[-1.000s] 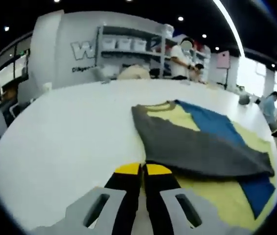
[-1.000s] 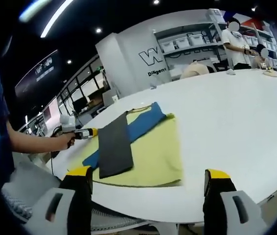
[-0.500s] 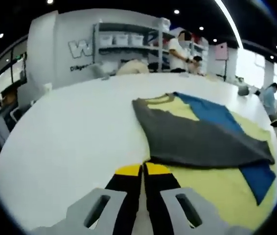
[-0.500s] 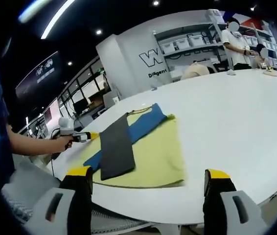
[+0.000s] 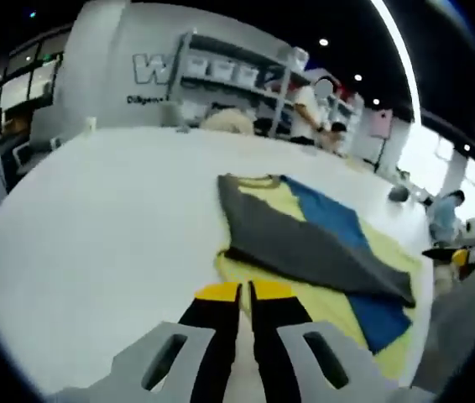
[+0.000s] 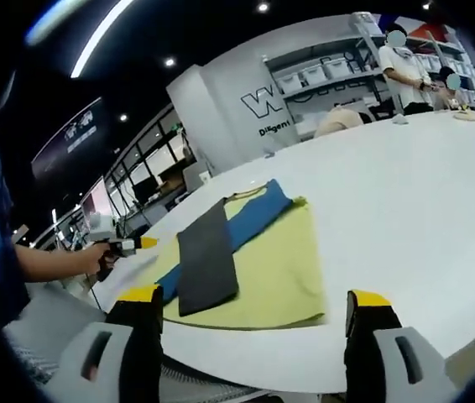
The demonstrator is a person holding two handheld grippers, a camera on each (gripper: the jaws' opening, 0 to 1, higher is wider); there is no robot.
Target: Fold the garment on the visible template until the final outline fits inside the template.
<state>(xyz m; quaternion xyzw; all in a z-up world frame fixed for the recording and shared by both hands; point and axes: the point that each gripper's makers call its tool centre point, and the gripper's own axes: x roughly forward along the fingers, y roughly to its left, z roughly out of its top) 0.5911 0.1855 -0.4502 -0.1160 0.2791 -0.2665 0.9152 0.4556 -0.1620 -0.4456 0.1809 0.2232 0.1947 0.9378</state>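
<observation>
Judging by its drape, the garment (image 5: 305,243) is soft, light (likely floppy), so pinch an edge, not the middle. Your left gripper (image 5: 244,290) has its fingers clenched together, empty; the right gripper (image 6: 254,298) is spread wide over the tabletop (image 6: 405,193).

Right tool (image 6: 250,336): jaws spread wide, empty.
Garment: grey-and-blue folded shirt (image 6: 212,252) on yellow rectangular template mat (image 6: 279,269).
Desk: white round desk (image 6: 405,210).
Left tool (image 6: 128,245): beside the mat, in a hand.

left gripper view low over the round white table (image 5: 95,218), right gripper view farther off at its edge, both sharing the yellow rectangular template (image 5: 338,302) (image 6: 284,269)
</observation>
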